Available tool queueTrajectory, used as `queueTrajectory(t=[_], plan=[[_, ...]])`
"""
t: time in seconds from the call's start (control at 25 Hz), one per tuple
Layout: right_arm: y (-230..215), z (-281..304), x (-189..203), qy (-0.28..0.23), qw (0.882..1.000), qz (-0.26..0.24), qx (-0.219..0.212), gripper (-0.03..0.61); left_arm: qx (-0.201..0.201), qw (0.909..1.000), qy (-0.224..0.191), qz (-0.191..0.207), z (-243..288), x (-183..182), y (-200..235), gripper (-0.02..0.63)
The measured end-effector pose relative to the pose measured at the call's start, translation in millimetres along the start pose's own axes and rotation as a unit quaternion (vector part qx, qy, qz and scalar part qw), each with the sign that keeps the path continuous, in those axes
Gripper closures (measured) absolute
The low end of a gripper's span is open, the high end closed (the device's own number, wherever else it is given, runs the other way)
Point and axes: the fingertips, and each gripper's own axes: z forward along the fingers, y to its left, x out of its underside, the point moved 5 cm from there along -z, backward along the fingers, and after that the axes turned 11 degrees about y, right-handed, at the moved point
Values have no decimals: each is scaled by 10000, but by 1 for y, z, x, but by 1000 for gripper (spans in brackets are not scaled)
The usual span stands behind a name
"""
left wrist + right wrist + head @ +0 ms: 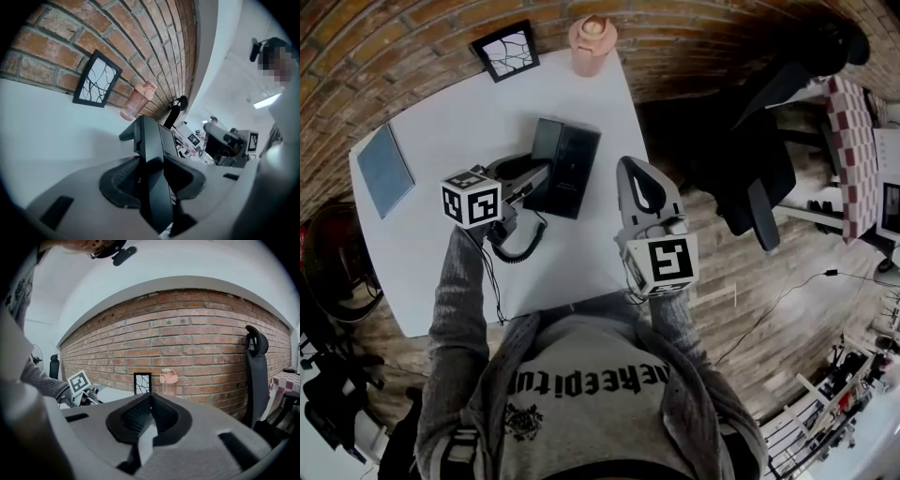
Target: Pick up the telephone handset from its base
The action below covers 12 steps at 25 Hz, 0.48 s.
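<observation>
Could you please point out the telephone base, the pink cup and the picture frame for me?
telephone base [567, 169], head view, middle of its dark top.
pink cup [589, 54], head view, its body below the lid.
picture frame [505, 51], head view, the white pane inside the black border.

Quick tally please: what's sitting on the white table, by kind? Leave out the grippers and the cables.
Telephone base: 1
Handset: 1
Picture frame: 1
Pink bottle: 1
Blue notebook: 1
Total: 5
</observation>
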Motion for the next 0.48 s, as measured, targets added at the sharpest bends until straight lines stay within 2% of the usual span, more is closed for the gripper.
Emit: queueTrajectory(t=[0.24,0.48], plan=[[3,4,-7,-24,9999,-44,-123,575,-97,9999,42,-94,-1,0,-2,468],[5,5,-13,-15,9998,-66,-209,575,-258,9991,237,-222,-7,-4,-5,503]])
